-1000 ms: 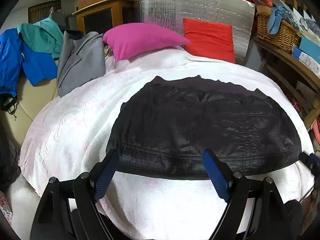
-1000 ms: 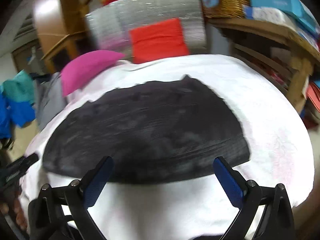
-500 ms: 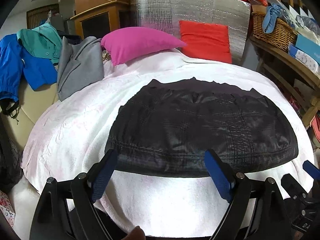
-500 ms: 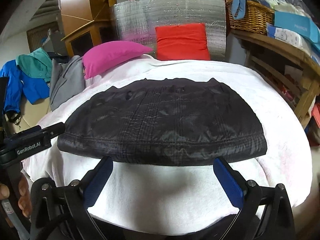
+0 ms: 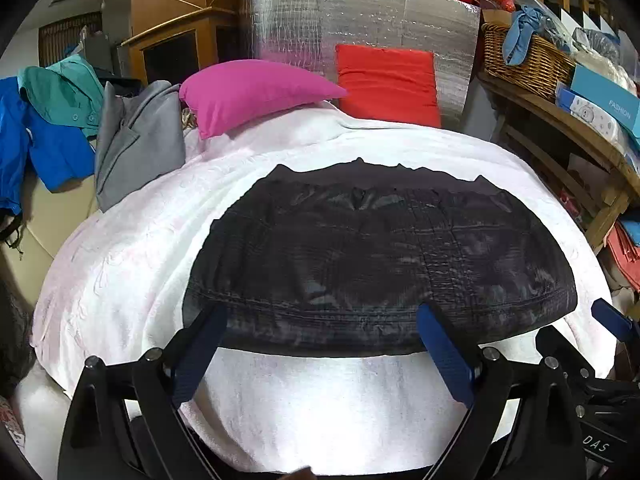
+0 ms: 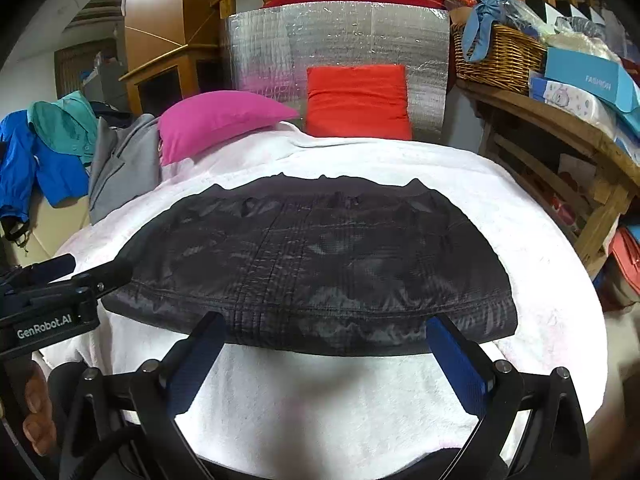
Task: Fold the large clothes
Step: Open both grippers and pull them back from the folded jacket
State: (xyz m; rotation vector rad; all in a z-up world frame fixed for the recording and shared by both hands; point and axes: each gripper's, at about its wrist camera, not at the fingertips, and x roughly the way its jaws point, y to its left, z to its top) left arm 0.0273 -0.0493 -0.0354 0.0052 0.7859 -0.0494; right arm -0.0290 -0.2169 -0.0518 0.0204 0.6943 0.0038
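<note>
A black, shiny garment (image 5: 372, 260) lies folded flat in a wide band on the white blanket (image 5: 132, 260); it also shows in the right wrist view (image 6: 320, 264). My left gripper (image 5: 320, 336) is open and empty, with its blue fingertips just short of the garment's near hem. My right gripper (image 6: 324, 340) is open and empty at the same near hem, further right. The right gripper shows at the lower right of the left wrist view (image 5: 608, 320). The left gripper shows at the left of the right wrist view (image 6: 60, 280).
A pink pillow (image 5: 256, 96) and a red cushion (image 5: 388, 84) lie at the far end before a silver foil panel (image 5: 360, 28). Grey, teal and blue clothes (image 5: 136, 140) hang at the left. A wooden shelf (image 5: 560, 120) with a wicker basket (image 5: 528, 60) and boxes stands at the right.
Both grippers have drawn back a little toward the near edge and steadied. The right wrist view has swung left to face the garment squarely. The garment has not moved.
</note>
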